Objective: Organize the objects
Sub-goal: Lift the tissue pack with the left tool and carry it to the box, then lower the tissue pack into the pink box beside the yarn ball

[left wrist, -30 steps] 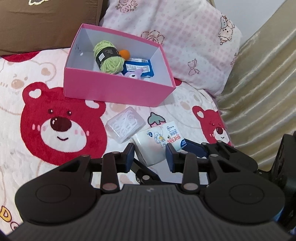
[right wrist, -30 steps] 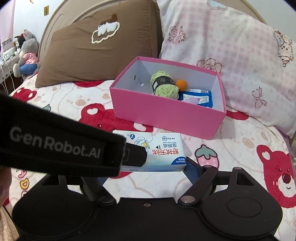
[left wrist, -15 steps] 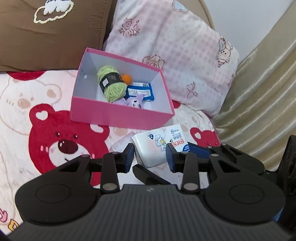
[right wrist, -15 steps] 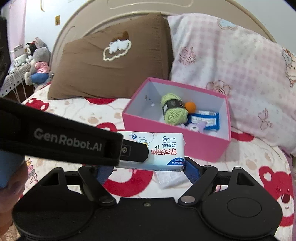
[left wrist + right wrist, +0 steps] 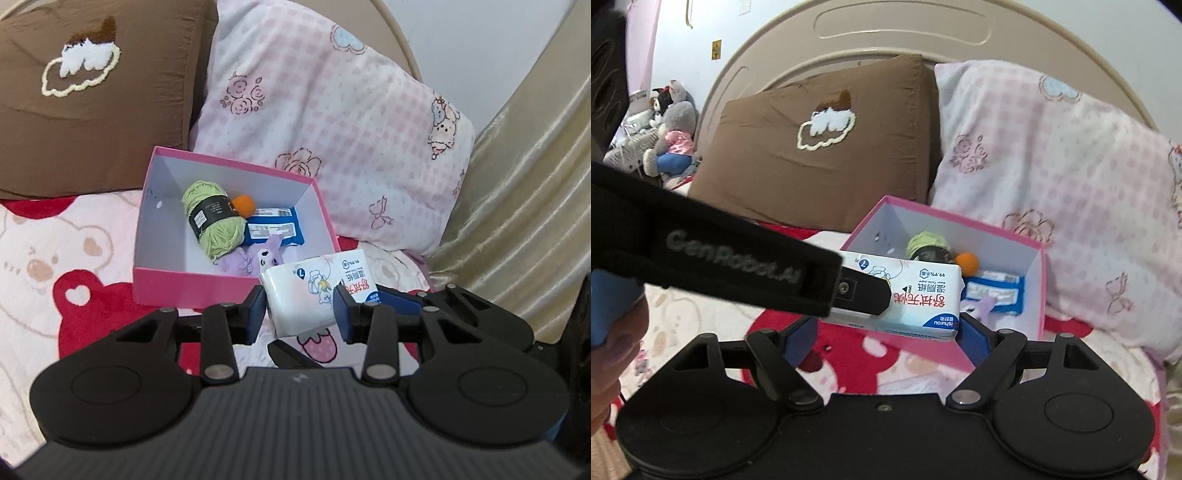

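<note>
The right gripper (image 5: 886,328) stands wide, its blue pads clamped on the two short ends of the wet-wipe pack (image 5: 908,291), a soft, white, rectangular plastic packet with red lettering. The pack hangs clear of the bedding, just in front of the pink box (image 5: 1034,280) and level with its rim.

The left gripper (image 5: 300,308) reaches in from the side; its jaws have just been opening a little. From its own camera the pack (image 5: 314,295) sits in the gap between the blue pads, yet whether they press on it cannot be told. In the right wrist view one black finger (image 5: 862,291) lies over the pack's top face.

The box is stiff card, pink outside and white inside, and stands on a fleecy bedspread (image 5: 85,310) printed with red bears. Inside lie a skein of green yarn (image 5: 214,221) with a black band, an orange ball (image 5: 243,205), a glossy blue packet (image 5: 273,230) and a small lilac plush toy (image 5: 264,256) (all crowded toward one side). Behind it lean a brown pillow (image 5: 92,103) and a pink checked pillow (image 5: 332,110).
</note>
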`<act>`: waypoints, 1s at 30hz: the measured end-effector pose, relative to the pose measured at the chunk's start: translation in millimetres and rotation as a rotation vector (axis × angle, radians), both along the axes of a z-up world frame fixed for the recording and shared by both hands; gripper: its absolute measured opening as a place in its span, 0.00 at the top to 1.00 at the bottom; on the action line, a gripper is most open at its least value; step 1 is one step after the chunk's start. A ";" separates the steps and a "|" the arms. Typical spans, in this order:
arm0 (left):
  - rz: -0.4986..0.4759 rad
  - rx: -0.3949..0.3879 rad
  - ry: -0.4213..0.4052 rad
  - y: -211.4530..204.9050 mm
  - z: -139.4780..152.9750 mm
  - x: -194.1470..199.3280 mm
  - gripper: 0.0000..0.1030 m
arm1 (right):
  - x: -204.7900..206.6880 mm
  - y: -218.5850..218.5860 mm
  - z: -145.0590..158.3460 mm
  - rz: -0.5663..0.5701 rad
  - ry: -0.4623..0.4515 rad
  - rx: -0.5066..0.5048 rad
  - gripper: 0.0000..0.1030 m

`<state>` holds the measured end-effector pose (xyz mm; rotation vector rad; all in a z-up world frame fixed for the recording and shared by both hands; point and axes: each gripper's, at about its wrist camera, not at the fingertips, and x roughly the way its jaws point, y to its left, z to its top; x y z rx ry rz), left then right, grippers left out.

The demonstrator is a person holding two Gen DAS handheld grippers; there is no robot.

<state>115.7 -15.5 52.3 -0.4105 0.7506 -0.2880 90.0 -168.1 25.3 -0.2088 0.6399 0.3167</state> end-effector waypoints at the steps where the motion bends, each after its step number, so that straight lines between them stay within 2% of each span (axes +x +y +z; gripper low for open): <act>1: -0.002 -0.006 0.006 0.3 -1.3 4.3 0.64 | 2.1 -0.7 -0.6 -0.001 -0.002 -0.001 0.18; 8: -0.017 0.025 0.008 -5.0 -6.8 45.6 0.64 | 35.8 -11.9 -3.9 0.004 0.000 0.008 0.19; 15: -0.014 0.001 0.032 -7.1 -17.5 94.4 0.62 | 81.7 -27.4 -4.2 0.034 0.024 0.005 0.21; 22: -0.017 -0.018 0.106 -10.4 -51.8 137.4 0.62 | 124.4 -43.8 -30.1 0.065 0.097 0.012 0.22; 30: -0.013 -0.083 0.184 -7.8 -95.8 172.4 0.62 | 165.5 -61.3 -57.8 0.093 0.181 0.025 0.30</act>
